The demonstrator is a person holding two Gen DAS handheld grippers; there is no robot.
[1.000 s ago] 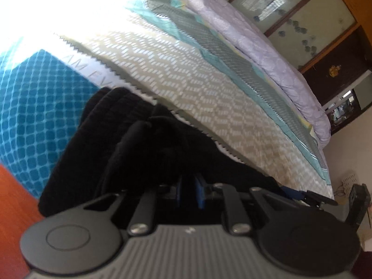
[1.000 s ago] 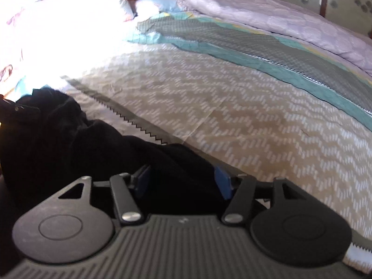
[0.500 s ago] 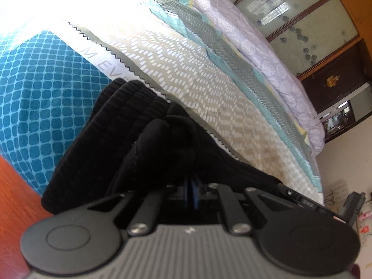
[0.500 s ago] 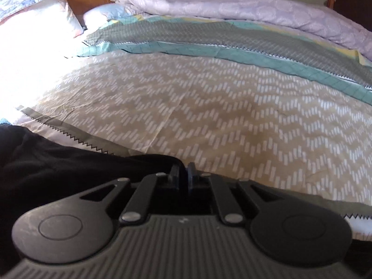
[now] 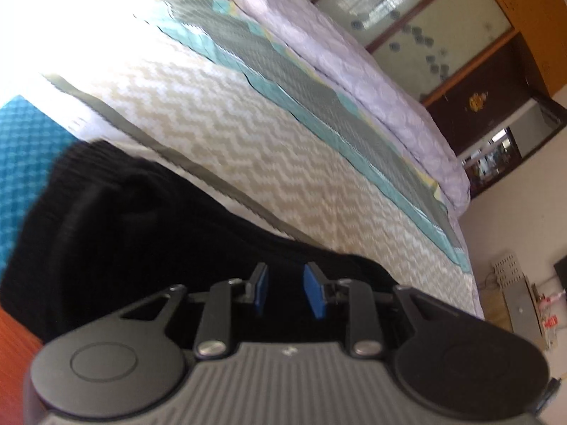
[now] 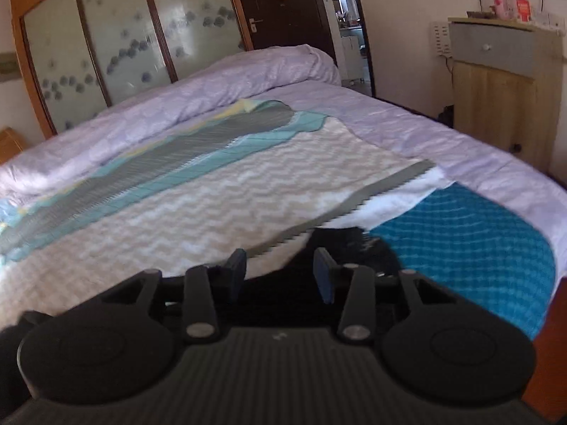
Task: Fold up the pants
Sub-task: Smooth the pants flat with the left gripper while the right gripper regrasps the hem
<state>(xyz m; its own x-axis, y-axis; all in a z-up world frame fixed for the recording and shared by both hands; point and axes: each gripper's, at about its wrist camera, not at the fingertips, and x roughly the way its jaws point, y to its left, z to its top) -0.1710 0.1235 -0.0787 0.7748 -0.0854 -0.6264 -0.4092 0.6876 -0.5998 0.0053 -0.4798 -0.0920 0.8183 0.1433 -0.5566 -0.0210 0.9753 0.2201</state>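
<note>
Black pants [image 5: 141, 233] lie bunched along the near edge of the bed [image 5: 269, 148], partly on the blue patterned cloth [image 5: 24, 148] and partly on the beige zigzag cover [image 5: 219, 134]. In the left wrist view their long axis runs along that edge, from a ribbed, rounded end at the upper left down toward the lower right, passing under the left claw [image 5: 285, 292].

That claw's jaws are opening, with a narrow gap between its blue pads [image 5: 313, 295]. Dark fabric shows behind the gap, but the pads do not press on it; whether they brush the cloth cannot be told.

The right claw [image 6: 280, 274] is also opening, its jaws parted wider. It sits just above the far end of the pants [image 6: 351, 251], where black fabric pokes out beside the right pad [image 6: 324, 279], near the grey sawtooth border [image 6: 358, 202] of the cover. Nothing is pinched between its pads.

A lilac quilt [image 6: 198, 99] lies rolled along the far side of the bed. Both views are blurred.
</note>
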